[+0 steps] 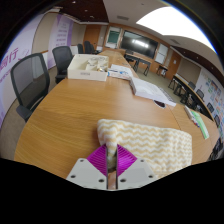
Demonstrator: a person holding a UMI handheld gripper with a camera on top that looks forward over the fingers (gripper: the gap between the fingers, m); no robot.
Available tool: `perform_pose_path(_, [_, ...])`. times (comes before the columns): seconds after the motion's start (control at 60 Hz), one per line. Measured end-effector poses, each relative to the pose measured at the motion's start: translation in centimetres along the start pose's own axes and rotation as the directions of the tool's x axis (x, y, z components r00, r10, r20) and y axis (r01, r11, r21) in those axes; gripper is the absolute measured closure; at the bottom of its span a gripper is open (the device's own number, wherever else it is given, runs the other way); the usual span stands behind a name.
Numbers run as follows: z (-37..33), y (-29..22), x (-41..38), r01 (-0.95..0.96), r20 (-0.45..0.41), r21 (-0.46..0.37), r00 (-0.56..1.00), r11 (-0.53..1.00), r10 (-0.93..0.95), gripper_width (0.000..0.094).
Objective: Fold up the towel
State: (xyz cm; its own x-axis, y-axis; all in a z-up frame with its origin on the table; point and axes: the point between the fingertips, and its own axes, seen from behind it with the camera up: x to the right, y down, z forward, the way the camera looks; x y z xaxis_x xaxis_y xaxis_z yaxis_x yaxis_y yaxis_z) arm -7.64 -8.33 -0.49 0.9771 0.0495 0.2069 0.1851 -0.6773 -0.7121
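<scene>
A cream towel (155, 141) with a wavy yellow pattern lies on the wooden table (70, 115), just ahead and to the right of my fingers. My gripper (111, 160) is shut on a fold of the towel's near left edge. The fabric is pinched between the two magenta pads (98, 159) and rises from them as a narrow ridge toward the towel's far left corner. The rest of the towel spreads flat to the right, reaching the table's right edge.
A white box (86, 68) with pale things in it stands at the table's far end. White papers (146, 89) lie beyond the towel. A green item (197, 122) lies at the right edge. Black office chairs (32, 82) stand along the left side.
</scene>
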Motion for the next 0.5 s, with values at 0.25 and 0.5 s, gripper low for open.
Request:
perform_pose_path(0.25, [-5.0,-5.5,-4.6,-0.113,0.251,0.023,0.962,0.993,0.104,0.0888])
perform_pose_path(0.5, [-8.8,-12.2,2.0,-0.346,0.36,0.086,0.885,0.934,0.295,0.0889])
